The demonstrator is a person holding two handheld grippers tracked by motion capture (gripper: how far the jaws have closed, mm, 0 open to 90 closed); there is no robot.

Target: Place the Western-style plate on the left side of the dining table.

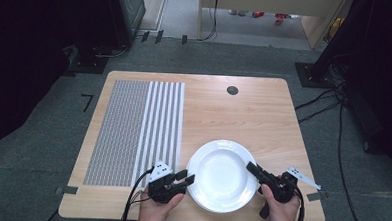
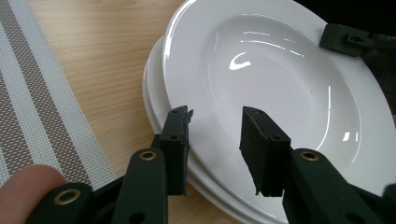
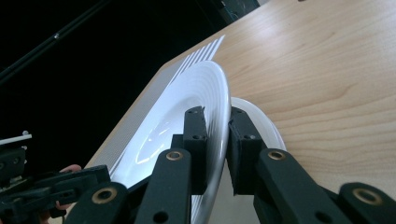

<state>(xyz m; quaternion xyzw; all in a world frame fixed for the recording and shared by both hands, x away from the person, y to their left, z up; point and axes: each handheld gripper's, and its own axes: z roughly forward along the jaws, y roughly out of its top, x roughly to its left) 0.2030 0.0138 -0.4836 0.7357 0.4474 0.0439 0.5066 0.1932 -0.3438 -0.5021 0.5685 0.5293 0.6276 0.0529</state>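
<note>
Plates sit stacked at the near edge of the wooden table point(image 1: 244, 107), just right of a woven grey-and-white striped placemat point(image 1: 133, 133). The top plate point(image 1: 222, 172) is a deep white dish with a broad ridged rim, and its bowl is bare: only glare from the lights shows on the glaze. Under it lies at least one more white plate, the lower plate point(image 2: 152, 100), whose edge peeks out along the side nearest the placemat in the left gripper view; what it carries apart from the dish on top cannot be told.

The right gripper point(image 3: 215, 116) is pinching the top plate's rim on the person's right side, one black pad on the inner face of the rim and the other on its underside, pressed tight against the china. In the right gripper view that side of the top plate stands lifted and tilted away from the lower plate, whose rim rests flat on the wood just beyond the outer jaw.

The left gripper point(image 1: 185, 179) lies at the opposite side of the stack, its jaws spread partway and straddling the top plate's rim. In the left gripper view one pad sits outside the rim beside the stack's edge and the other hangs over the plate's inner slope, with a clear gap to the china, so nothing is squeezed there.

A small dark round cap point(image 1: 232, 90) is set in the tabletop at the far edge.
</note>
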